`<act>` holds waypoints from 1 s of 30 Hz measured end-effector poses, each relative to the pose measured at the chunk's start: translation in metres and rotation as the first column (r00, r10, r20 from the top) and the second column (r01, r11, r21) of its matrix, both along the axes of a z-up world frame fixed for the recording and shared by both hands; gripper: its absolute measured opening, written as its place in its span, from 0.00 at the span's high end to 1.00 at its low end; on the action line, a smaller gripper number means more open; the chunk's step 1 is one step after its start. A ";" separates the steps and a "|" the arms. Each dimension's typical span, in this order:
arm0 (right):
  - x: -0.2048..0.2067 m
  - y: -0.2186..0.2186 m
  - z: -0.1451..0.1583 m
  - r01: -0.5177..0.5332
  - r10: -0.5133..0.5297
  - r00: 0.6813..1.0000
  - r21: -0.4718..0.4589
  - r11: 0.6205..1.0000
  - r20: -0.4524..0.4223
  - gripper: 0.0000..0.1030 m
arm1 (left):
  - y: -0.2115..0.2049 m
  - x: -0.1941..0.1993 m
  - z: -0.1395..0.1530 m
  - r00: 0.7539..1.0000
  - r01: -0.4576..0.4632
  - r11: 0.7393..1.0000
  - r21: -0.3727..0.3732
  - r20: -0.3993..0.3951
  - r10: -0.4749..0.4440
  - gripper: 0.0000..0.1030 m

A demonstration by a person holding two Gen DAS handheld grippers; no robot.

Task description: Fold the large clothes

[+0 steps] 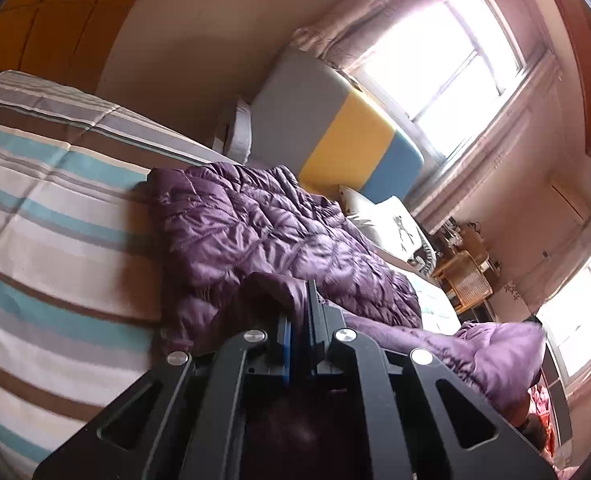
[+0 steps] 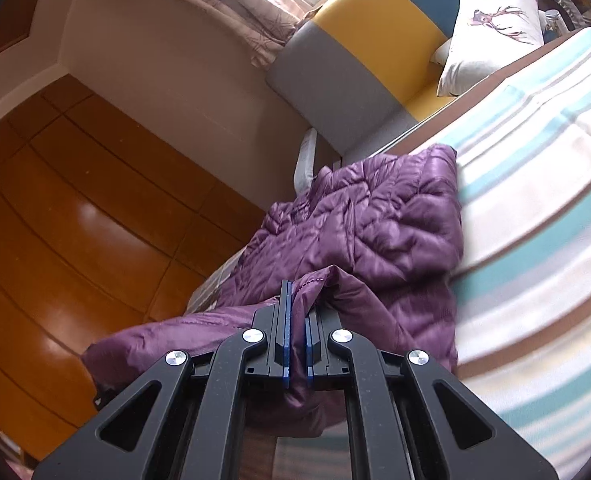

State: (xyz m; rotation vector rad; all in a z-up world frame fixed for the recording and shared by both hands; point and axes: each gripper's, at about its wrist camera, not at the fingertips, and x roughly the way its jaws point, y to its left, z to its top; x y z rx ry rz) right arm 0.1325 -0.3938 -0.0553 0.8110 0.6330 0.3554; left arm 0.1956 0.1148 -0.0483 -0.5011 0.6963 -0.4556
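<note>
On the striped bed, both claws were clenched on a purple quilted jacket

Between the blue pads of the left claw [image 1: 300, 312] a dark fold of the purple jacket [image 1: 255, 232] was pinched, the jaws drawn close together; the right claw [image 2: 298, 308] gripped another edge of the same jacket [image 2: 375, 224] in the same way, with loose fabric hanging below its fingers. Beyond the claws the rest of the jacket lay spread and rumpled on the bed's striped cover [image 1: 47, 216], its far end reaching toward the headboard [image 1: 335, 128] of grey, yellow and blue panels. A white pillow [image 2: 491, 36] printed with a deer leaned near that headboard. A bright window [image 1: 447, 60] with curtains stood behind, and glossy wooden wardrobe doors [image 2: 75, 220] filled the right wrist view's left side
</note>
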 end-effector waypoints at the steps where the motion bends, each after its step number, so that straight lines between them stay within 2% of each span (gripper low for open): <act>1: 0.008 -0.002 0.000 0.005 -0.005 1.000 0.010 1.000 -0.006 0.95 | -0.001 0.006 -0.001 1.000 -0.004 1.000 -0.001 -0.006 0.004 0.95; 7: 0.052 -0.011 -0.010 0.037 -0.035 0.998 0.035 0.999 -0.050 0.95 | -0.002 0.050 -0.008 0.998 -0.032 0.999 -0.013 -0.047 0.032 0.95; 18: 0.116 -0.029 -0.044 0.113 -0.102 0.985 0.076 0.991 -0.140 0.95 | -0.017 0.131 -0.027 0.990 -0.064 0.997 0.052 -0.122 0.070 0.95; 26: 0.138 -0.032 -0.065 0.159 -0.137 0.972 0.103 0.982 -0.191 0.95 | -0.025 0.160 -0.042 0.987 -0.069 0.993 0.091 -0.141 0.082 0.93; 30: 0.144 -0.031 -0.075 0.168 -0.144 0.967 0.104 0.980 -0.210 0.95 | -0.023 0.165 -0.049 0.983 -0.078 0.993 0.084 -0.158 0.090 0.92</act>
